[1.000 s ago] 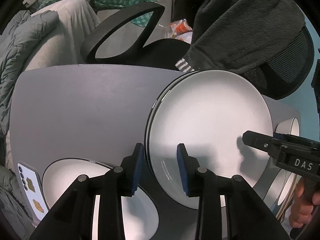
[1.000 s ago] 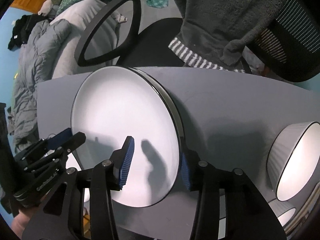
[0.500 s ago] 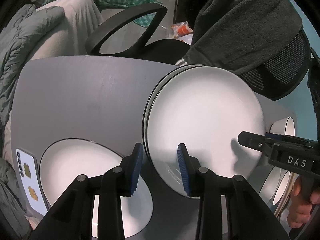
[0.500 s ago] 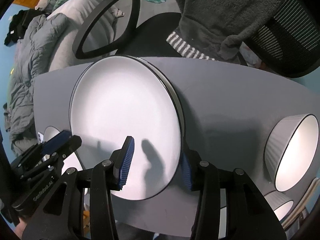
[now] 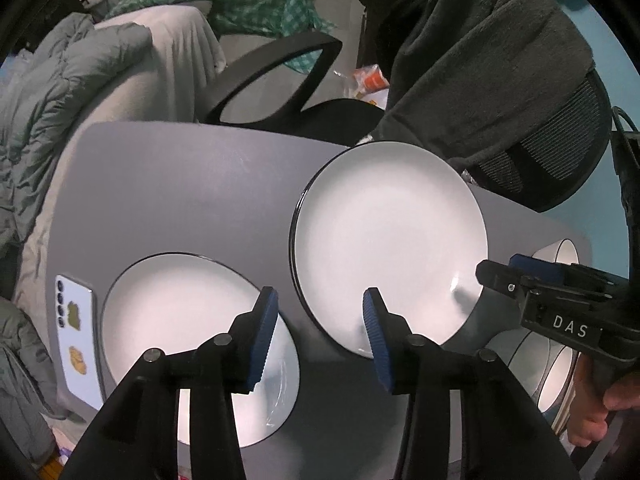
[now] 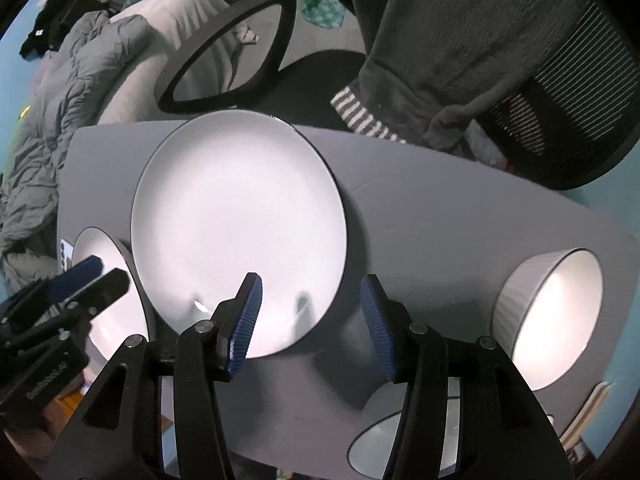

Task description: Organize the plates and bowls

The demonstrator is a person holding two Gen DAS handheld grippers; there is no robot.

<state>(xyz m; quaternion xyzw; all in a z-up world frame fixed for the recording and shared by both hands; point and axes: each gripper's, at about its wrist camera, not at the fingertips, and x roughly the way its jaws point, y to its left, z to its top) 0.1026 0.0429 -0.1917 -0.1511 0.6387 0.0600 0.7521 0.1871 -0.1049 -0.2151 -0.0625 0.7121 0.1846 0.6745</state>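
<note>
Left claw (image 5: 318, 334) and right claw (image 6: 312, 322) both opening, empty, above the stacked plates (image 5: 390, 240)

Both wrist cameras look steeply down along their own fingers, close above the grey worktop (image 5: 180, 184). They share the big white plate (image 5: 390, 240), at one o'clock in the left view and eleven o'clock in the right; each catches the other gripper at its edge.

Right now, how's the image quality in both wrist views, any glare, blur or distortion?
Left wrist: sharp, fisheye bends the table, soft glare on the plate. Right wrist: bowl overexposed inside, slight blur, gripper shadows on the plate.
</note>
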